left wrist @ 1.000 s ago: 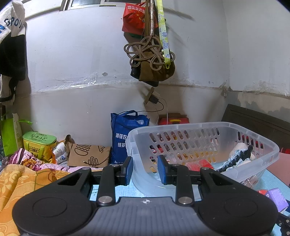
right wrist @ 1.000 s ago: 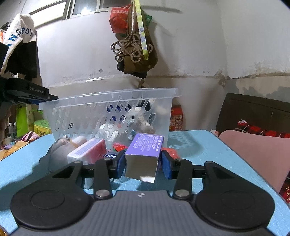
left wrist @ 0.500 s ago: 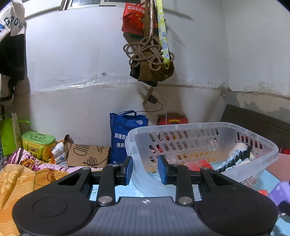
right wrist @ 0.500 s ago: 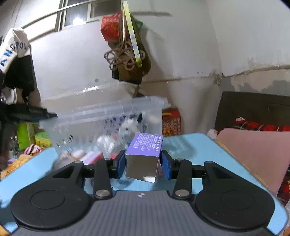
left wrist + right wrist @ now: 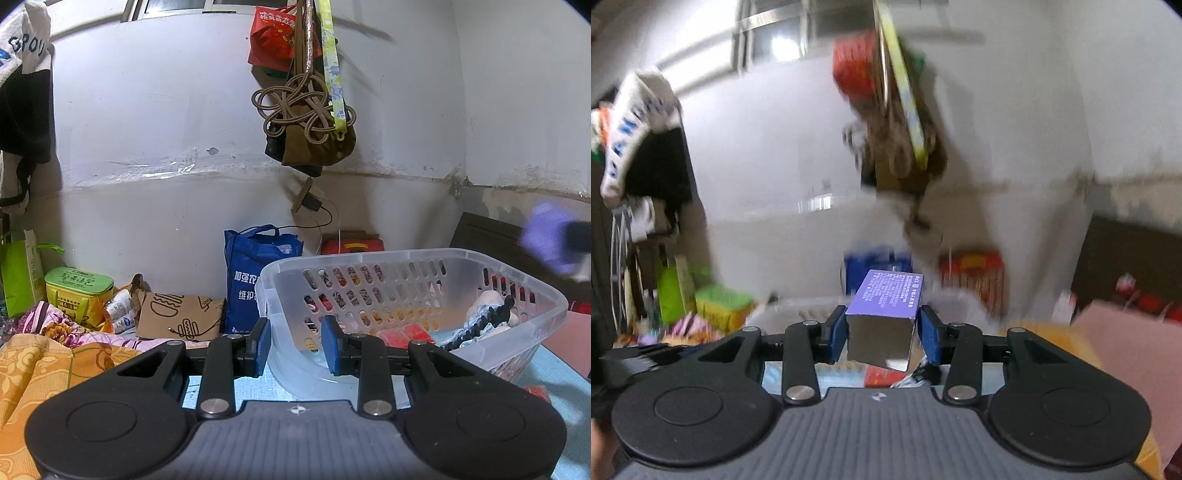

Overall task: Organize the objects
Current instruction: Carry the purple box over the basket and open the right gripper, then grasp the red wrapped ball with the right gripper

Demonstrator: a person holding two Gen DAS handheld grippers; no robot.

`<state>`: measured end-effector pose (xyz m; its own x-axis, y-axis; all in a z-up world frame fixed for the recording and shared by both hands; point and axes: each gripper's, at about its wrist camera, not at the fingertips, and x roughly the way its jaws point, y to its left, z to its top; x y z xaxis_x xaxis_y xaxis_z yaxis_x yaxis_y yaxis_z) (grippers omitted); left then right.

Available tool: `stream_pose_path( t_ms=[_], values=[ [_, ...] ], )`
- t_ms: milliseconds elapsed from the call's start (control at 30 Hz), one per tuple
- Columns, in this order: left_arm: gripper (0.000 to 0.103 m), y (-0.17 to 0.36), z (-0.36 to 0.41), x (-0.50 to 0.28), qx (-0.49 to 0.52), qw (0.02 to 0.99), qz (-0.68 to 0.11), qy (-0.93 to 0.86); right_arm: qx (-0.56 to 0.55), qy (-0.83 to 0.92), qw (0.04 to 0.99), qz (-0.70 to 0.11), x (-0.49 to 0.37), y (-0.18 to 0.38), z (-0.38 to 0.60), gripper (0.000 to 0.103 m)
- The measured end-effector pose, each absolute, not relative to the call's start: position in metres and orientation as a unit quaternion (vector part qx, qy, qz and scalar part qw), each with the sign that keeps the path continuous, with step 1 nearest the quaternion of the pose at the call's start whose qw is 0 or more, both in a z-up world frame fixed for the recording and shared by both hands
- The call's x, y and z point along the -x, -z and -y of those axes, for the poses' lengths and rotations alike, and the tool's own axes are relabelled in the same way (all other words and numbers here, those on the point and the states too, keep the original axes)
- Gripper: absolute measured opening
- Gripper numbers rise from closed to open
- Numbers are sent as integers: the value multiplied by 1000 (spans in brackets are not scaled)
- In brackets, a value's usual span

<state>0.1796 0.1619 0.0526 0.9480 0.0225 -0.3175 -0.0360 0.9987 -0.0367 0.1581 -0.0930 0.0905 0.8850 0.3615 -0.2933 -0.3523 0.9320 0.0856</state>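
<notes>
My right gripper (image 5: 882, 334) is shut on a purple box (image 5: 886, 306) and holds it high in the air; the view is blurred by motion. The box also shows as a purple blur at the right edge of the left wrist view (image 5: 550, 236), above the clear plastic basket (image 5: 369, 258). The basket holds a white item, a black cord and red packets (image 5: 487, 321). My left gripper (image 5: 295, 345) is open and empty, with the basket's near corner between its fingers.
A blue shopping bag (image 5: 255, 273), a red box (image 5: 351, 245), a brown paper bag (image 5: 177, 317) and a green tin (image 5: 77, 291) stand along the back wall. A bag with coiled rope (image 5: 310, 122) hangs above. Orange cloth (image 5: 40, 369) lies left.
My right gripper has risen with the purple box from the blue mat to above the basket. The left gripper has not moved.
</notes>
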Motion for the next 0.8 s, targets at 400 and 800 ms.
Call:
stream_pose_path(
  t_ms=[400, 800],
  values=[
    [35, -52, -167, -177, 24, 987, -160, -7, 33, -178, 969, -167, -186, -74, 67, 101],
    [36, -51, -167, -175, 27, 987, -160, -3, -55, -115, 977, -173, -123, -26, 142, 103]
  ],
)
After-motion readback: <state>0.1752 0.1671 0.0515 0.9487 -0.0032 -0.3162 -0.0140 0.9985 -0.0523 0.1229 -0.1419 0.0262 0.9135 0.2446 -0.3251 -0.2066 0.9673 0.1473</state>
